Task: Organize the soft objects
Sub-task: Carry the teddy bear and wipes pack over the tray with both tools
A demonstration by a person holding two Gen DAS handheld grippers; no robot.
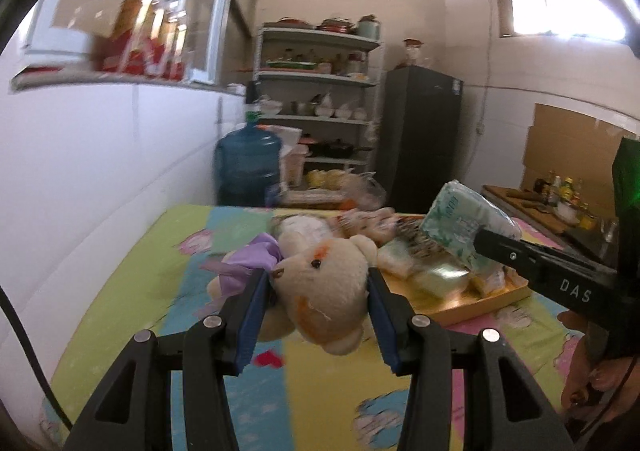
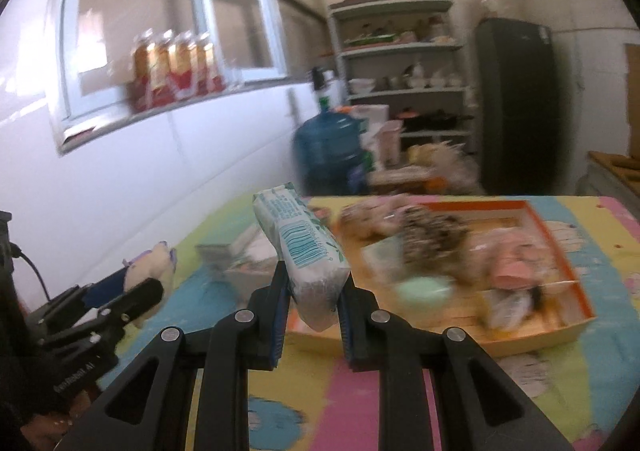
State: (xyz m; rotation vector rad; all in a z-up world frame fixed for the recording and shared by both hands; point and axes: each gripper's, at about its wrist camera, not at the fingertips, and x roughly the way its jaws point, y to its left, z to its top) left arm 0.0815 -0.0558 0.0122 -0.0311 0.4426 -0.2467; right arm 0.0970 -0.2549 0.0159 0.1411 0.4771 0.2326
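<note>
A cream teddy bear with a purple ribbon hangs above the colourful tablecloth, my left gripper shut on its head. My right gripper is shut on a white-and-teal tissue pack, lifted clear of the cloth. The left wrist view shows that pack at the right in the right gripper. In the right wrist view the bear sits at the far left in the left gripper. An orange tray holds several plush toys and packs.
A white wall runs along the table's left side. Behind the table stand a blue water jug, a shelf rack and a dark fridge. A counter with bottles is at the right. More packs lie left of the tray.
</note>
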